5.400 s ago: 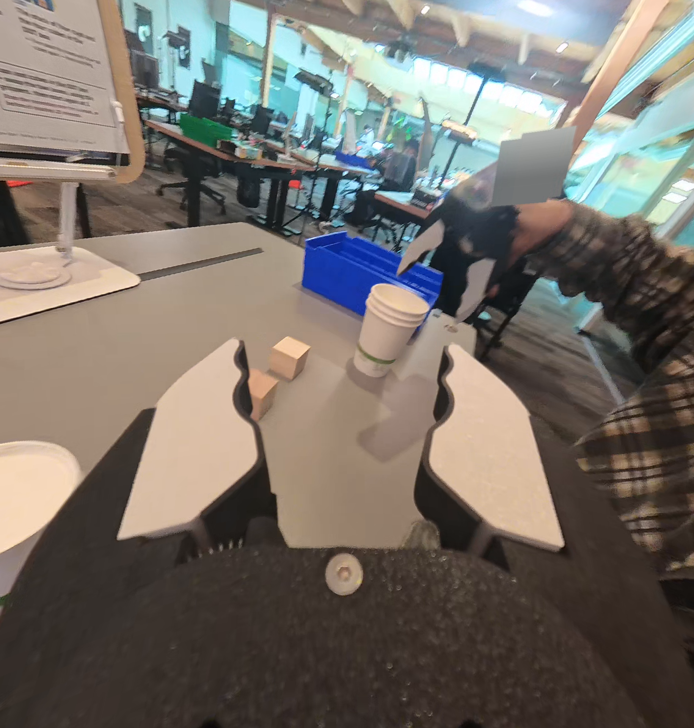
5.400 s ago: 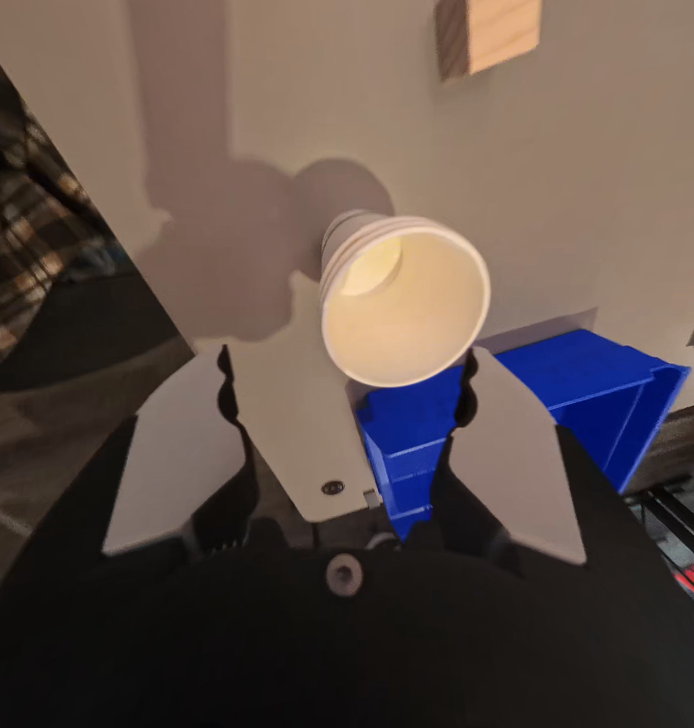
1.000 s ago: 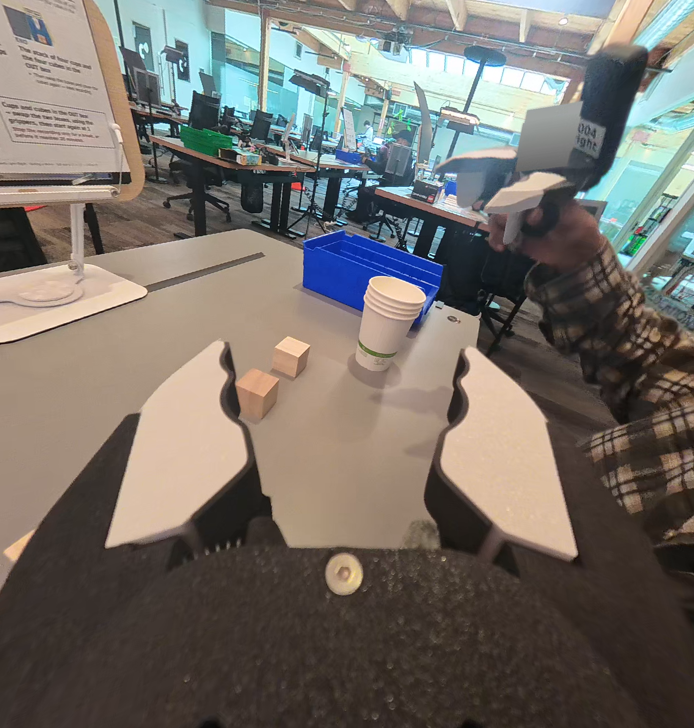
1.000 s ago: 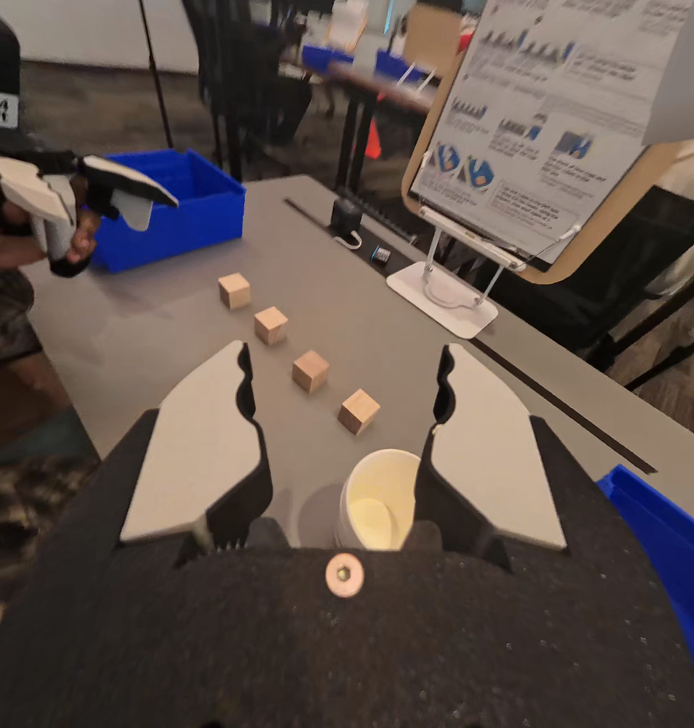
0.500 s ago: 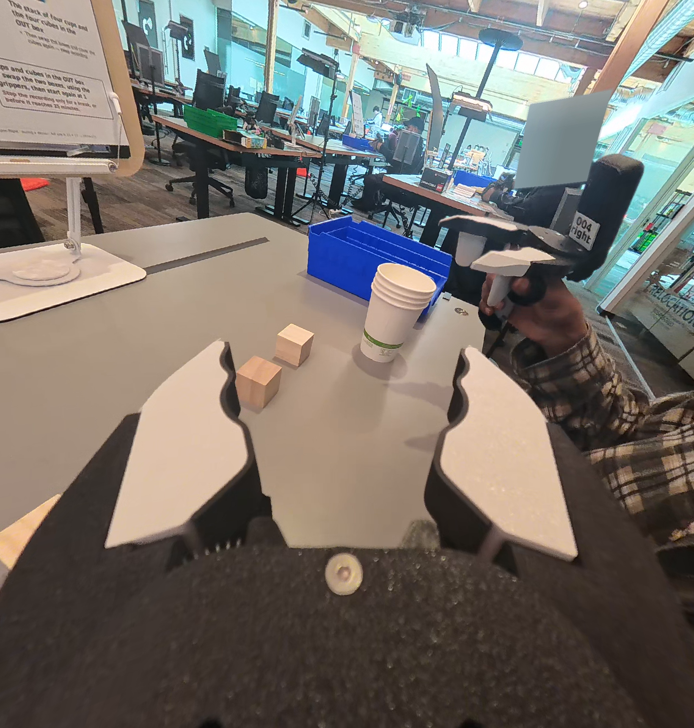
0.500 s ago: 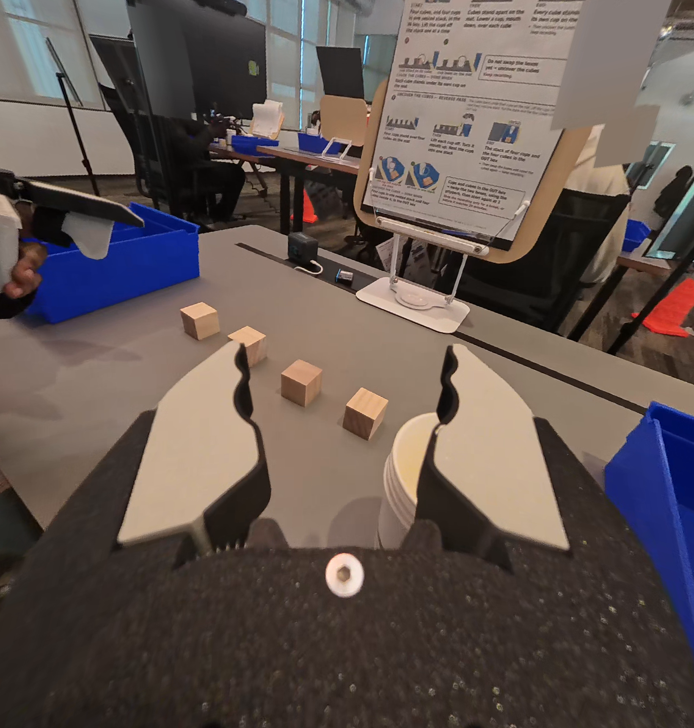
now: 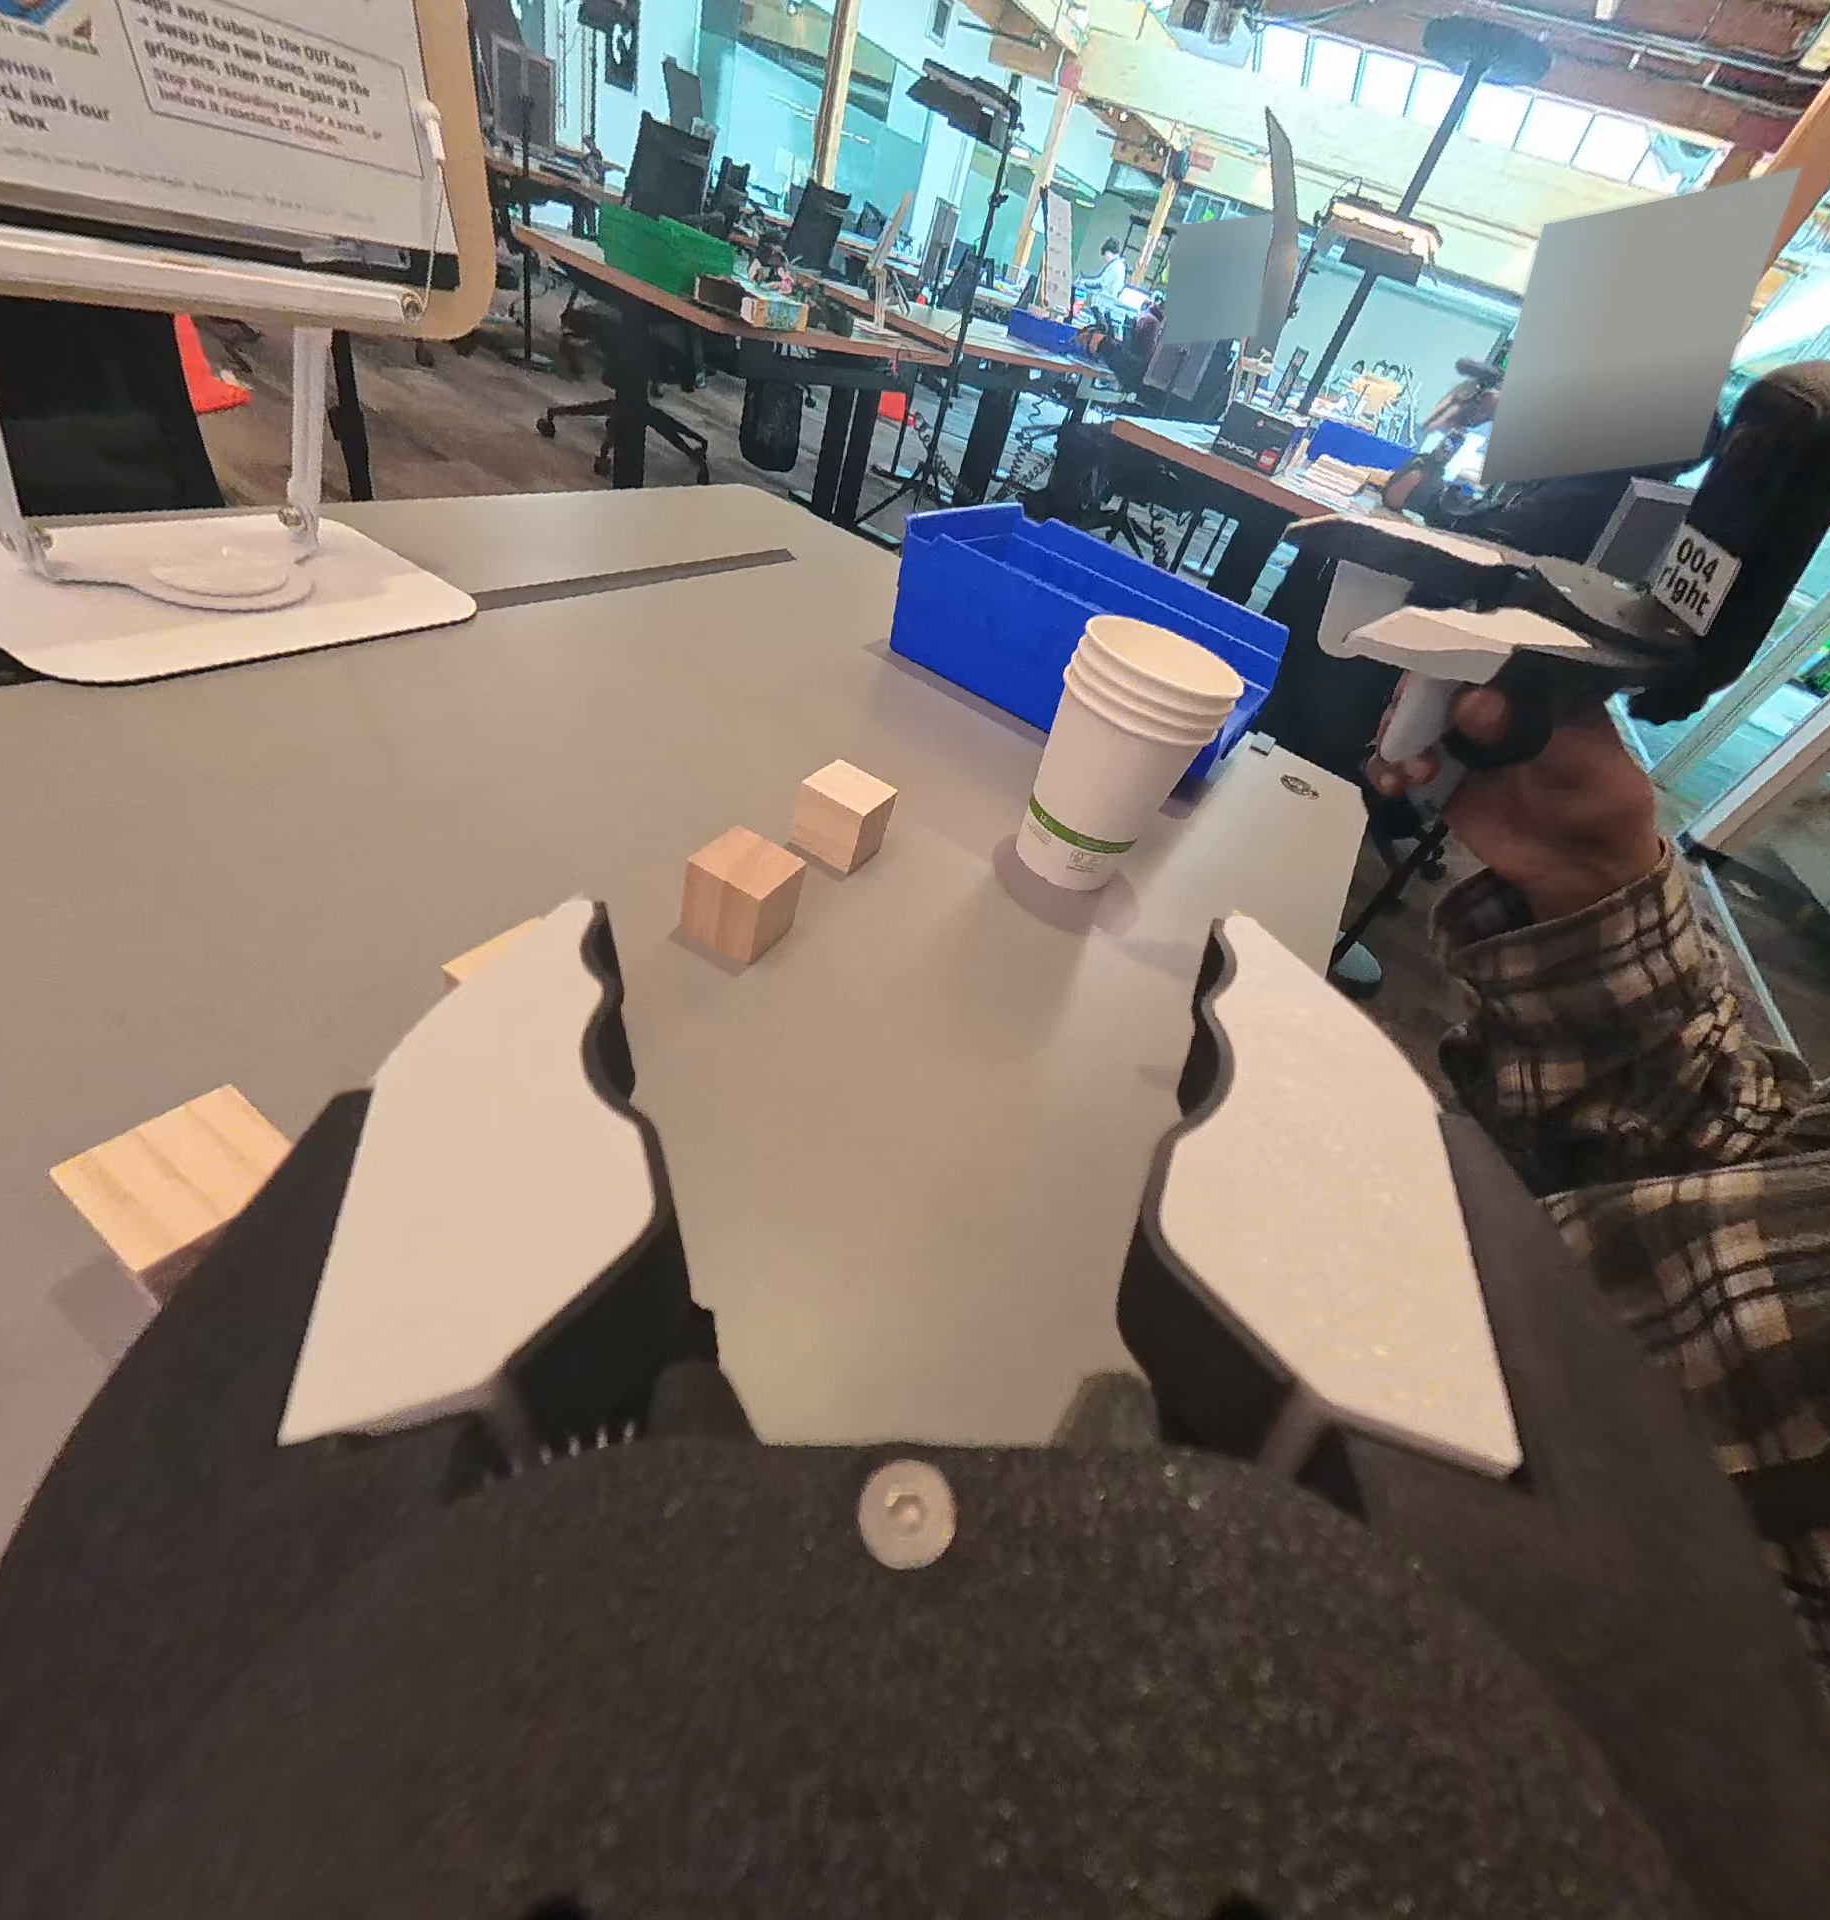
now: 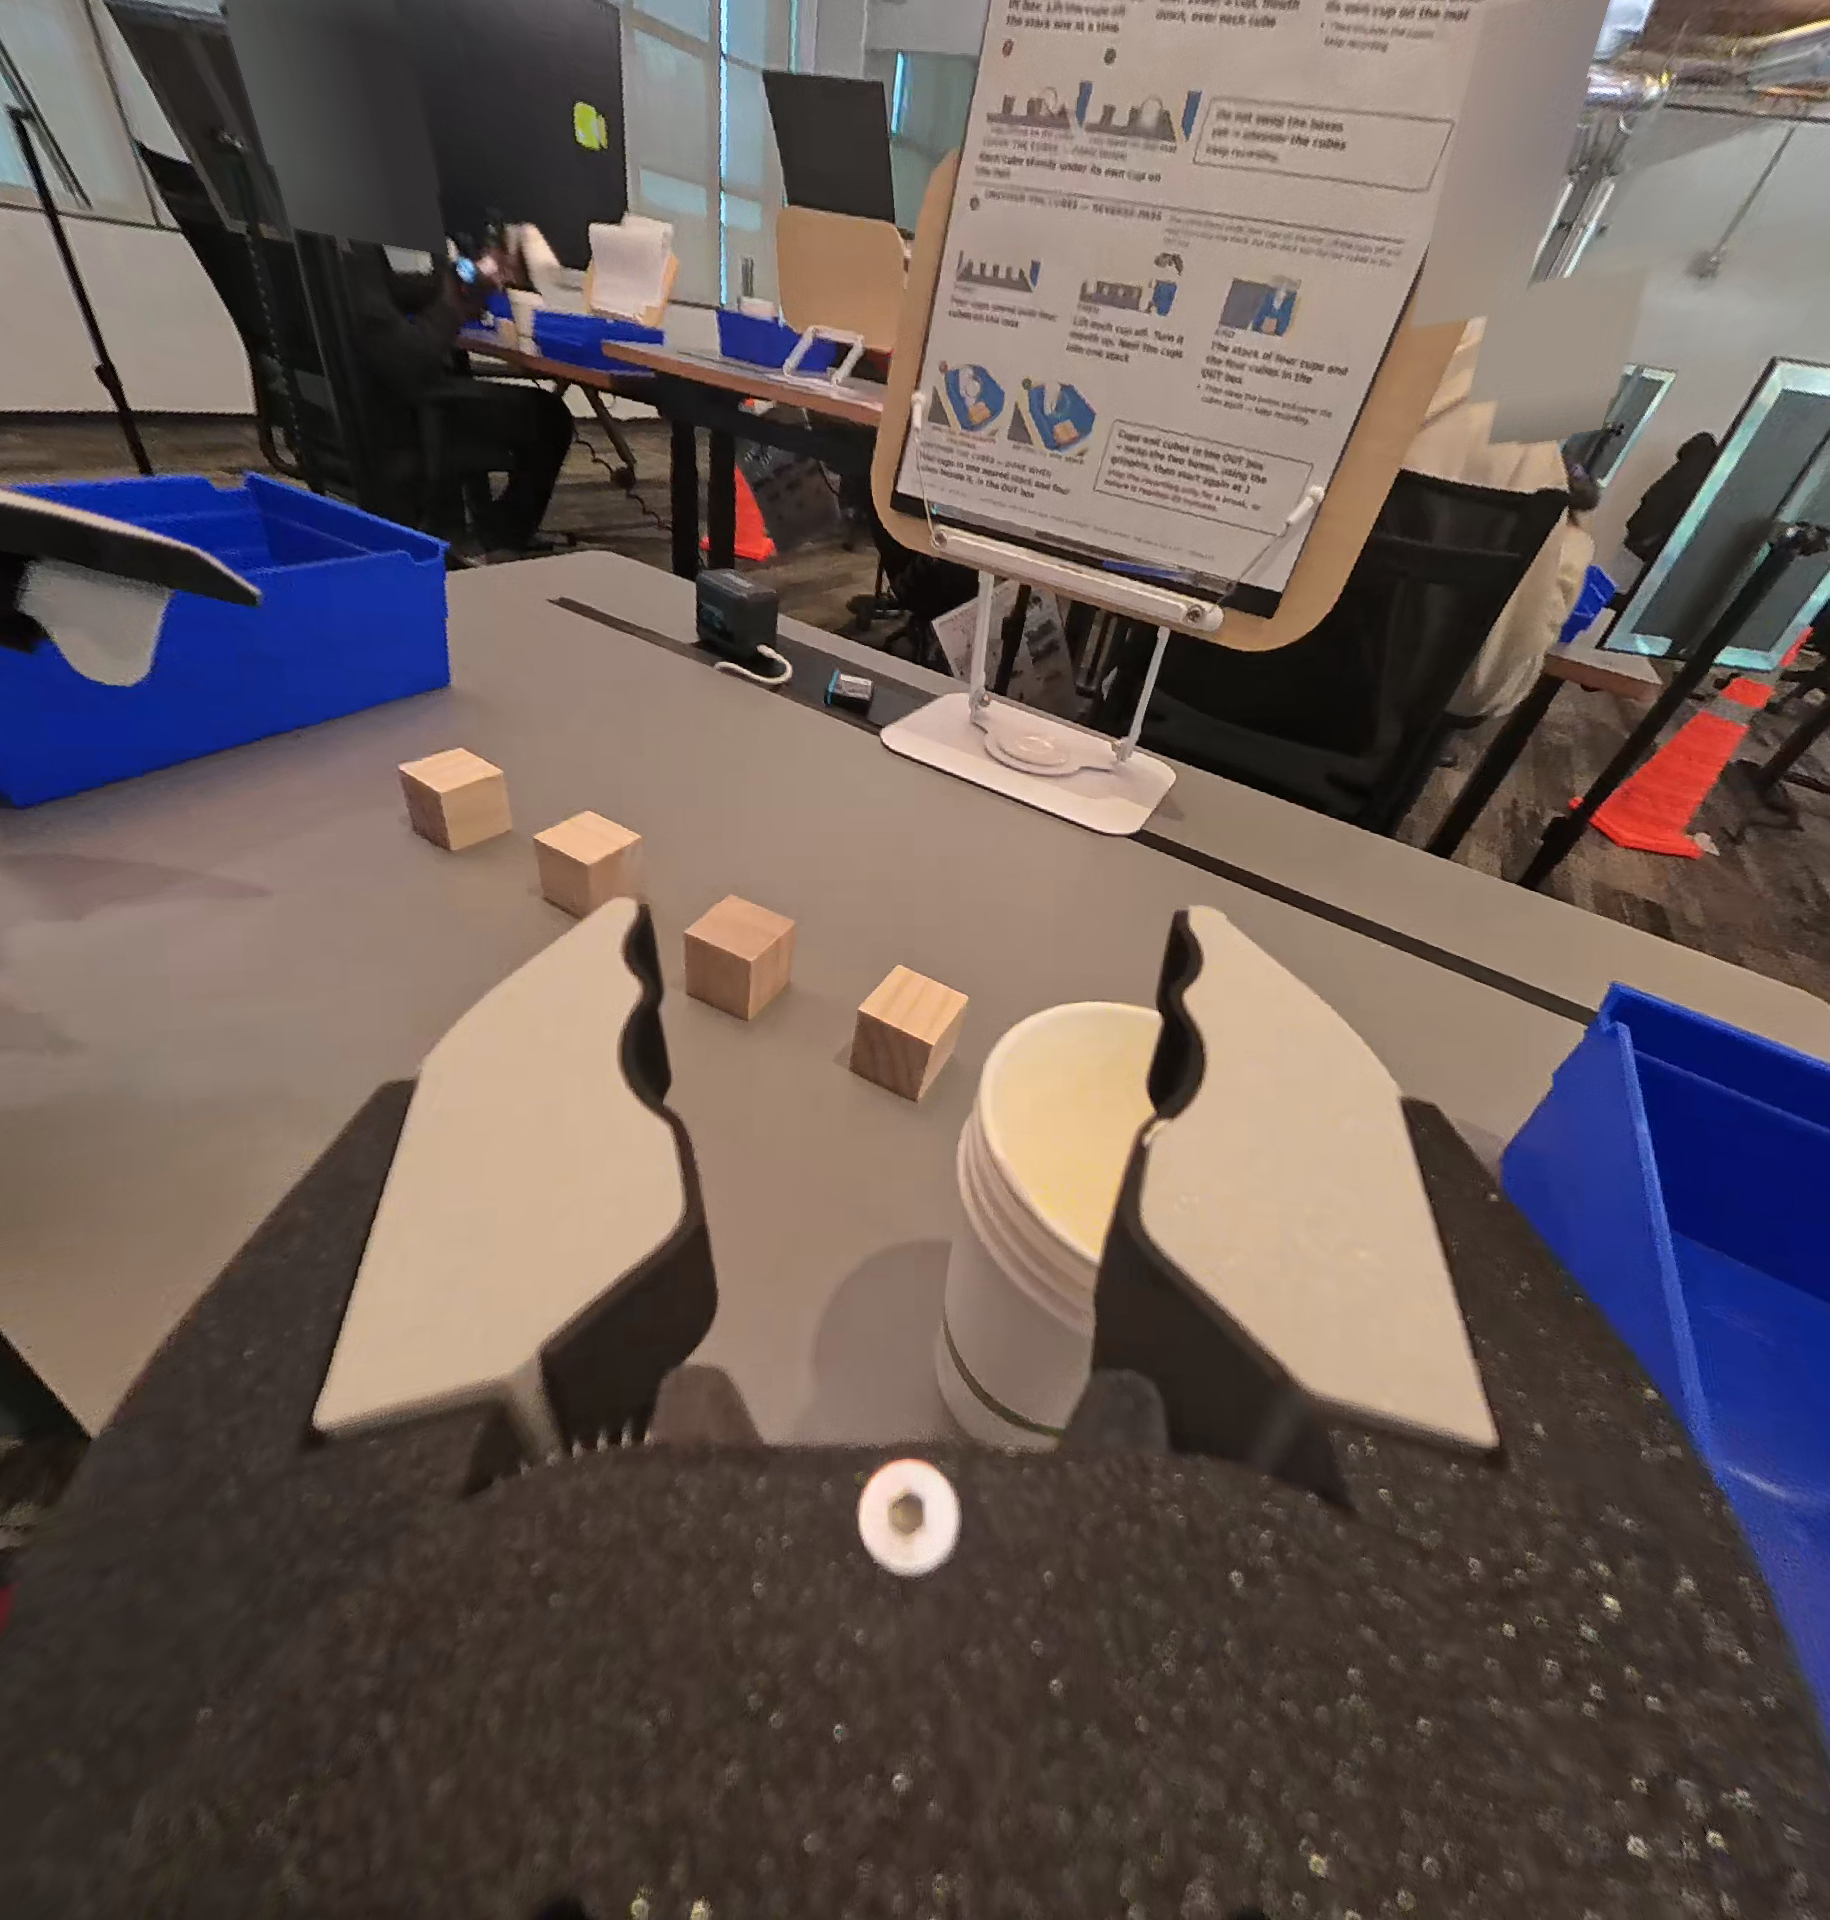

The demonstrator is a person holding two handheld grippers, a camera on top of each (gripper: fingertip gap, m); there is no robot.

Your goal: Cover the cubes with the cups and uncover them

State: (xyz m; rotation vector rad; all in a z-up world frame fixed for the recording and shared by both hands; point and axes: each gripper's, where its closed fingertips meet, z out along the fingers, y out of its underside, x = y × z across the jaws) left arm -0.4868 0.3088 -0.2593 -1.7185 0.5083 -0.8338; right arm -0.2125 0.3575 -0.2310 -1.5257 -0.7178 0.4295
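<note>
The right gripper has come down low beside the stack of cups in the last second, and its view now looks flat across the table rather than down at it. Its claw is wide open and holds nothing. The stack sits just inside its right finger, so close that I cannot tell if they touch. The stack looks like 4 white cups, one inside the other, standing mouth up near a blue bin. The 4 wooden cubes sit in a slanted row on the table, apart from each other, and none has a cup over it. The left gripper has moved a bit too, so more cubes show in its view, one of them at its left side. Its claw is also wide open and empty, hanging over the bare table in front of the cubes. From the left view the other gripper is up beside the top of the stack. A paper sign on a stand is at the back of the table. I think the covering has not started yet. The next move is likely to close on the top cup, lift it off the stack, and turn it over onto the nearest cube. The cups fit tight, so 2 may come up together.
</note>
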